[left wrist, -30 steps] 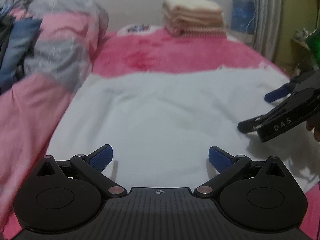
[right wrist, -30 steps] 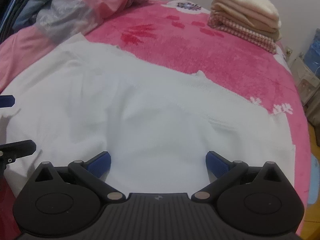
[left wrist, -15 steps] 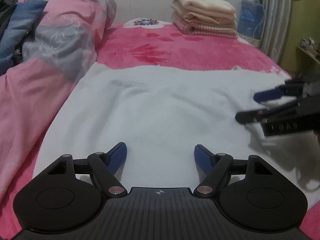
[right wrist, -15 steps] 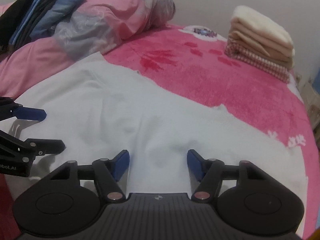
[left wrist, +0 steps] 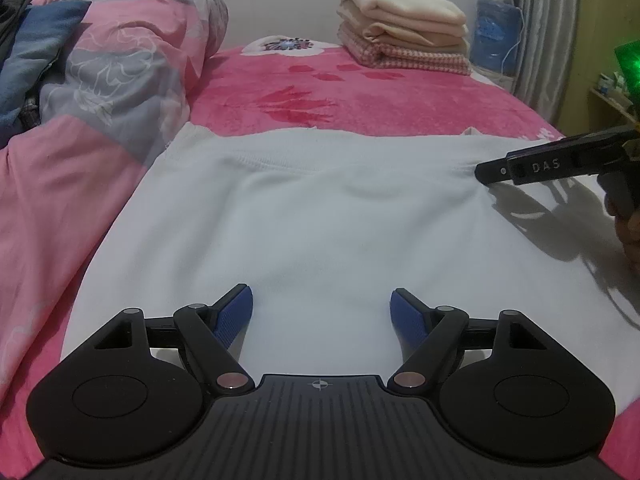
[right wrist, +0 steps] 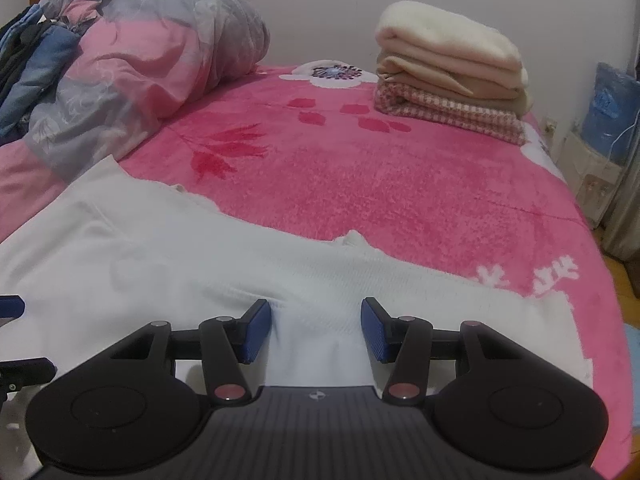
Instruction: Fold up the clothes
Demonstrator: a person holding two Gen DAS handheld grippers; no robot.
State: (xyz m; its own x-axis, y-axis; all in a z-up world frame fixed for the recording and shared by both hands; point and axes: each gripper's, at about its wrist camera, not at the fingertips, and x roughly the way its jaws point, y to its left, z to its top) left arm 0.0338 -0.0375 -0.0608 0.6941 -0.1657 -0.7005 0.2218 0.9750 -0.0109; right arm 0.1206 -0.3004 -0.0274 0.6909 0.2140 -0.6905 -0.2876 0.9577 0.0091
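- Left wrist view, nearest: we log our left gripper (left wrist: pixel 322 312), blue pads (left wrist: pixel 234 316) standing apart over the white garment (left wrist: pixel 320 216), nothing pinched between them.
- Right wrist view, nearest: our right gripper (right wrist: pixel 316 330), jaws closing, a raised fold of the same white cloth between the blue pads (right wrist: pixel 256 332); we cannot tell whether the pads press on it yet.
- White garment: spread flat across the near part of the bed, ribbed band along its far edge, left edge touching the quilt.
- Right gripper seen from the left wrist view (left wrist: pixel 486 172): black, lettered, at the right edge of the frame, tip down at the garment's far right corner; part of a hand (left wrist: pixel 630 232) behind it.
- Pink blanket (right wrist: pixel 380 184): red leaf pattern, covering the bed beyond the garment.
- Quilt (left wrist: pixel 132 64): pink and grey, bunched at the left, dark clothes (right wrist: pixel 28 60) heaped on it.
- Folded stack (right wrist: pixel 448 68): cream and beige pieces on a checked one, at the far end of the bed by the wall.
- Blue bag (left wrist: pixel 494 36): beyond the bed at the right, beside a curtain (left wrist: pixel 544 32).
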